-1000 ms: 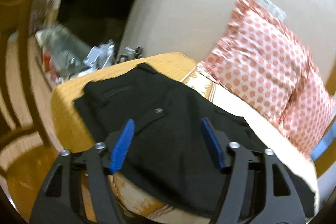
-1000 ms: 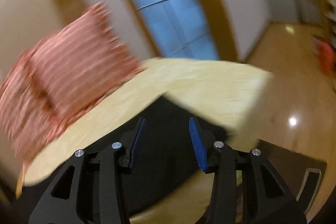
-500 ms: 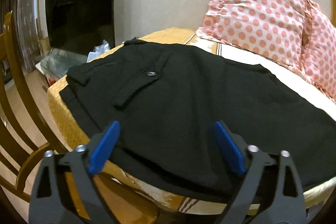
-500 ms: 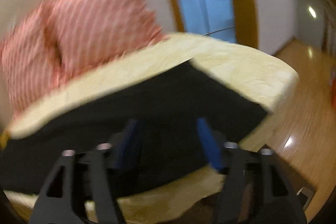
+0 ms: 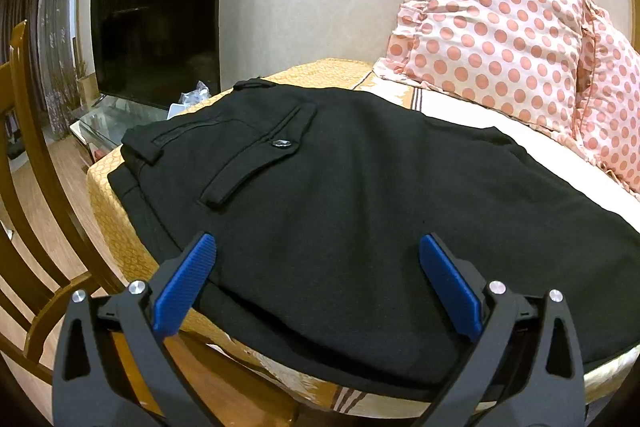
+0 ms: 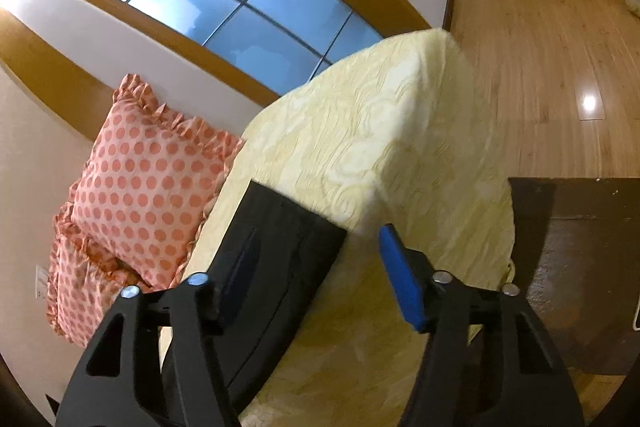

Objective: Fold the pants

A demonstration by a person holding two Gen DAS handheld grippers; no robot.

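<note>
Our left hand-held gripper (image 5: 316, 263) has drawn in low over the black pants (image 5: 360, 195) spread on the bed (image 6: 400, 131), jaws wide; our right hand-held gripper (image 6: 316, 267), likewise open and empty, has steadied at the hem—grasping comes next.

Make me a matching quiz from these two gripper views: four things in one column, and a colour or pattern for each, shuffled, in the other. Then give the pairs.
Things
1. pants
2. pillow
3. gripper pads
4. chair

Colours
A. brown wood
B. black
C. pink with polka dots
D. blue

Pairs: 1-B, 2-C, 3-D, 4-A

The pants lie flat on the yellow cover; both the left gripper and right gripper are open above them.
</note>
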